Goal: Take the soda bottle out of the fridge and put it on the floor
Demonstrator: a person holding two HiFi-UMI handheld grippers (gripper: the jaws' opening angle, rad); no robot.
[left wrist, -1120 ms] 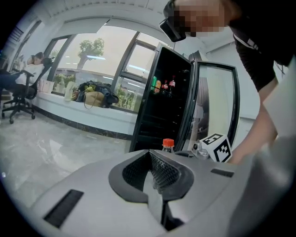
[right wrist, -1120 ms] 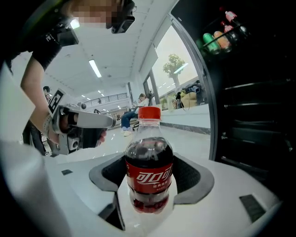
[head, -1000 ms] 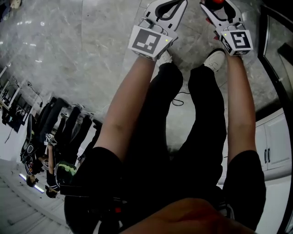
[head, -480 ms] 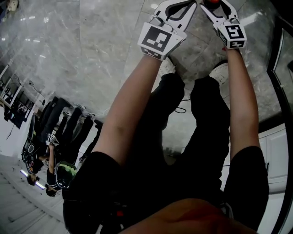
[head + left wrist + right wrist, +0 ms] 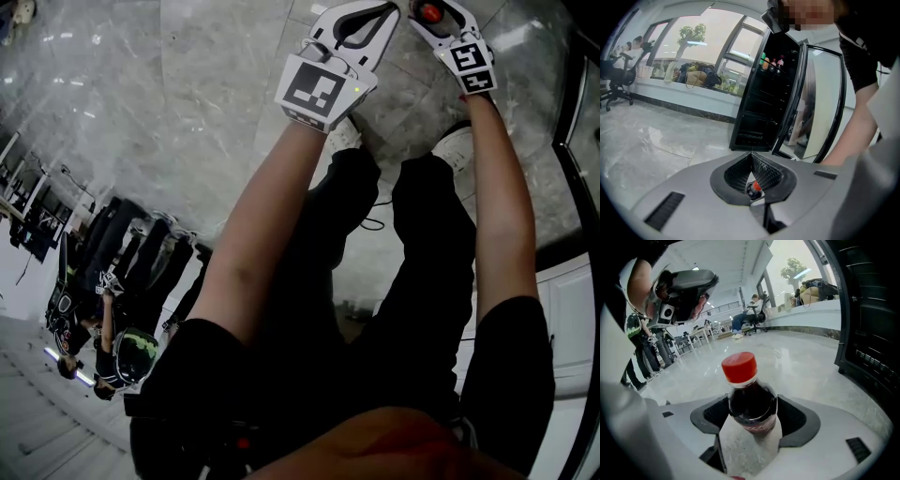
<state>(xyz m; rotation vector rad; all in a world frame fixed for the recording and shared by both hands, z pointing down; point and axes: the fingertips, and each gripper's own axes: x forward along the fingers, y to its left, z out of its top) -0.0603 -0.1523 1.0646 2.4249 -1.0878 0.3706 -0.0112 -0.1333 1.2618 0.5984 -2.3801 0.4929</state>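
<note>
The soda bottle is dark with a red cap. It stands upright between the black pads of my right gripper, which is shut on its shoulder, with pale marble floor behind it. In the head view the cap shows inside the right gripper at the top edge. My left gripper sits just left of it. In the left gripper view its jaws meet at the tips with nothing held. The bottle's cap peeks through the gap below them.
The black fridge stands open ahead with its glass door swung right and several bottles on a top shelf. Its dark side is at my right. My shoes stand on the marble floor.
Both grippers have shifted a little farther forward, toward the top edge of the head view. The right gripper has kept hold of the bottle.
</note>
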